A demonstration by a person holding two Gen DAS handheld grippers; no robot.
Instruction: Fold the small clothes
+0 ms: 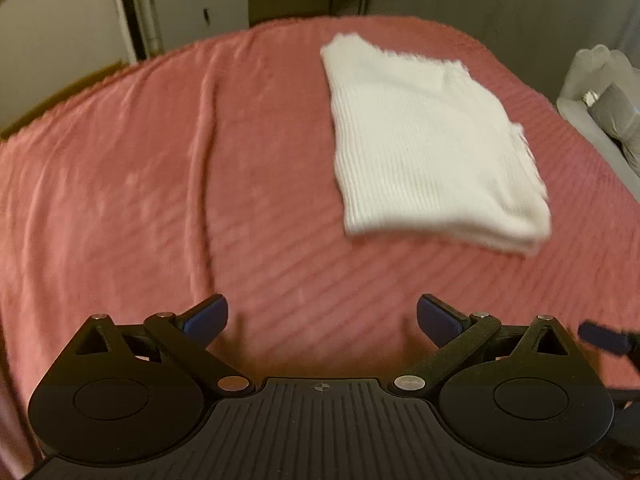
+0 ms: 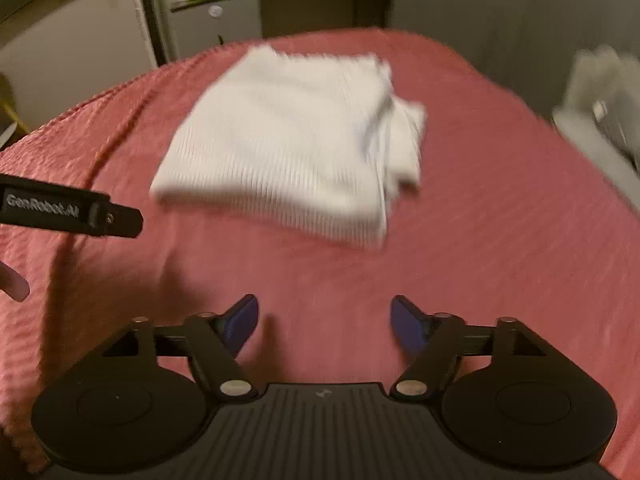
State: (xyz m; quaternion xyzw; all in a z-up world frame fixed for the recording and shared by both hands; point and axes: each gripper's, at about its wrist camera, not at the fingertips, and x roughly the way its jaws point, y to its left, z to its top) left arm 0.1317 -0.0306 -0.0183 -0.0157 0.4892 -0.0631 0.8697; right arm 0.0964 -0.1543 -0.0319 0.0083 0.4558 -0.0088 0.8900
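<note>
A white ribbed garment [image 1: 432, 148] lies folded into a thick rectangle on the pink bedspread [image 1: 140, 160]. In the left wrist view it sits ahead and to the right of my left gripper [image 1: 322, 320], whose blue pads stand wide apart with only bedspread between them. The right wrist view shows the same folded garment [image 2: 296, 144] ahead and slightly left of my right gripper [image 2: 324, 324], which is open with nothing between its fingers. Both grippers are well short of the garment. The left gripper's black arm [image 2: 72, 210] pokes in from the left edge.
The bedspread [image 2: 500, 240] is ridged, with a long crease down its left side. A grey cabinet [image 1: 200, 8] stands beyond the bed's far edge. White and grey pillows [image 1: 604, 96] lie off the right side. A fingertip [image 2: 14, 284] shows at the left edge.
</note>
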